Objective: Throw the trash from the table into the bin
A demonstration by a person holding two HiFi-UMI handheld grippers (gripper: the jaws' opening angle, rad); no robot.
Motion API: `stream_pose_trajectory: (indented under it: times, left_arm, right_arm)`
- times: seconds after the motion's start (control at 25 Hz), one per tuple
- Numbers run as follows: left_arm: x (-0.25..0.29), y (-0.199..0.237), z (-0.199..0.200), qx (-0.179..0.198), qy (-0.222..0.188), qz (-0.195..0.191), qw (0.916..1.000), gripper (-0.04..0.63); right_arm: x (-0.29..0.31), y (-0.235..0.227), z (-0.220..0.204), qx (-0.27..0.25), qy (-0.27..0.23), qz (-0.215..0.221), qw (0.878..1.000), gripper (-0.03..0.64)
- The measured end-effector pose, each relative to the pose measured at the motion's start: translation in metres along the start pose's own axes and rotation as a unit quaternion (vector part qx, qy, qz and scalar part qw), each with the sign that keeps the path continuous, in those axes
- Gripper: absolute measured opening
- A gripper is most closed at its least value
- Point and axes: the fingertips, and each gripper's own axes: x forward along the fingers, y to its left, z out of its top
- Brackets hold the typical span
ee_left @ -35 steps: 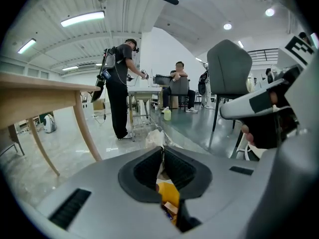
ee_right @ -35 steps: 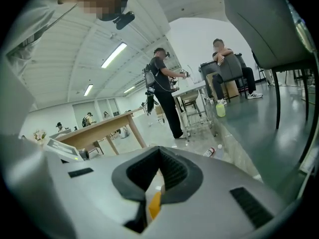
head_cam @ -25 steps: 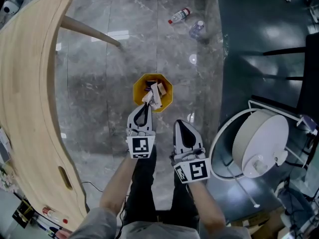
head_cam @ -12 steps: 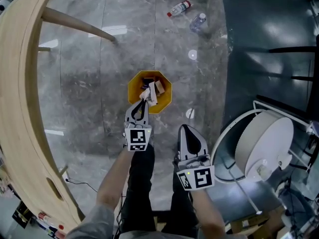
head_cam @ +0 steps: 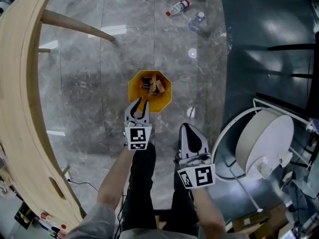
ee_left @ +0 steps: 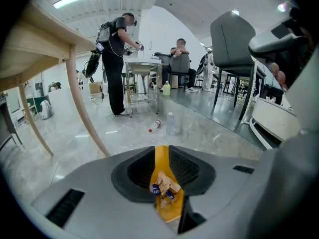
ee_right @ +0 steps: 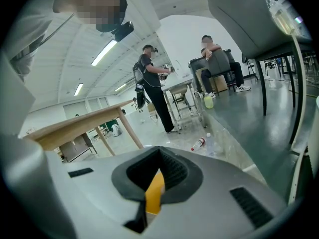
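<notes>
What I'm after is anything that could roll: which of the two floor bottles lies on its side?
The red-capped bottle, on the left of the pair in the head view, lies flat; the clear bottle beside it stands upright.

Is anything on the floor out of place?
Yes: a red-capped bottle lies on its side, with a clear bottle beside it, on the floor beyond the yellow bin, like litter left outside it.
</notes>
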Motion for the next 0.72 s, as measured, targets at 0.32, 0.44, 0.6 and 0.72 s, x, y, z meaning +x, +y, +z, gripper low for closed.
stream_pose_trajectory:
  times: [0.32, 0.44, 0.6, 0.72]
  left_arm:
    - [-0.033, -0.011, 0.047, -0.021, -0.018, -0.002, 0.9996, 0.086]
    - [-0.057, -0.023, 0.078, -0.028, -0.033, -0.007, 0.9990, 0.084]
    - [-0.101, -0.038, 0.126, -0.042, -0.053, -0.014, 0.9976, 0.070]
    - [-0.134, -0.049, 0.161, -0.052, -0.071, -0.013, 0.9960, 0.052]
  right_arm:
    - [-0.013, 0.011, 0.030, -0.007, -0.005, 0.012, 1.000, 0.003]
    - [-0.021, 0.018, 0.049, -0.008, -0.010, 0.021, 1.000, 0.003]
    - [-0.037, 0.034, 0.075, -0.010, -0.013, 0.035, 0.999, 0.003]
    - [-0.053, 0.046, 0.091, -0.018, -0.008, 0.046, 0.999, 0.003]
